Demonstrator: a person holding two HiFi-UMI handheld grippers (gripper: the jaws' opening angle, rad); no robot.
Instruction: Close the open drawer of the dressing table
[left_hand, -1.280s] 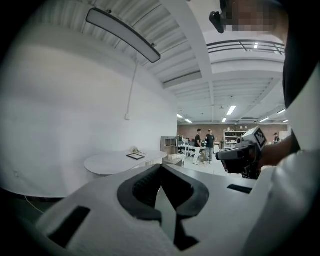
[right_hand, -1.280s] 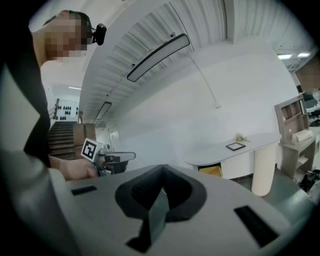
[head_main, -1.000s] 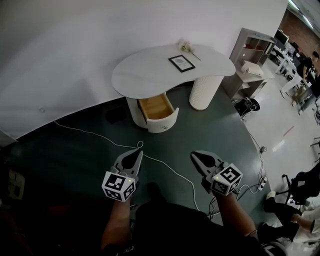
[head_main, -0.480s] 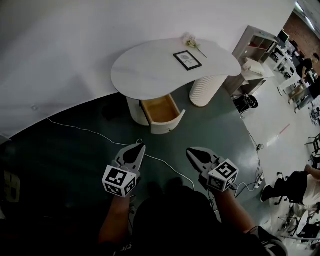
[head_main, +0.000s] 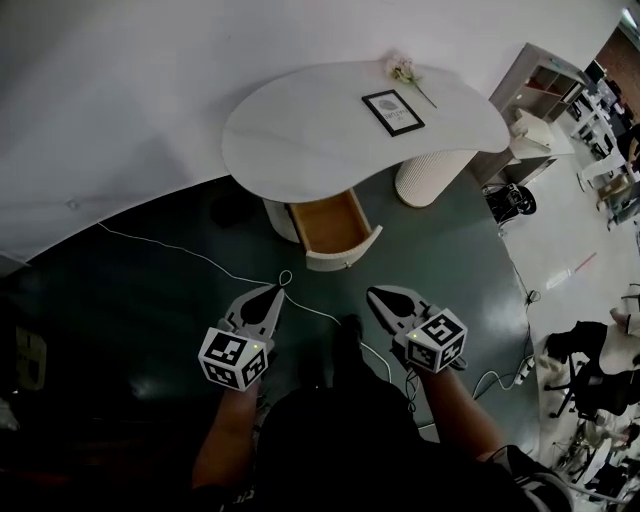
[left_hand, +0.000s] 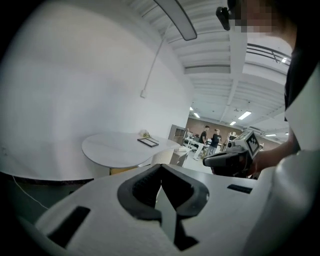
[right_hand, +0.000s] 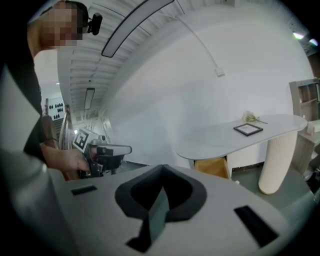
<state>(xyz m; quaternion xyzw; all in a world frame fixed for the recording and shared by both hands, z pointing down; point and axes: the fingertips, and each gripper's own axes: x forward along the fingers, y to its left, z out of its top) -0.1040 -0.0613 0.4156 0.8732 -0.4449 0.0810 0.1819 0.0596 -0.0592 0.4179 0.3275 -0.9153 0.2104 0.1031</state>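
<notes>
The open wooden drawer, white-fronted, juts from under the white kidney-shaped desk, its rear hidden beneath the top. Both the left gripper and right gripper point toward it, well apart, jaws clenched and empty.

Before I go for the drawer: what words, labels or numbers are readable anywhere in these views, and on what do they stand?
No readable text in any view.
Framed picture on the dressing table: a pale print inside, too small to read.
Left cube on the left gripper: black and white square markers only, no letters or numbers.
Right cube on the right gripper: the same, patterns only.
</notes>
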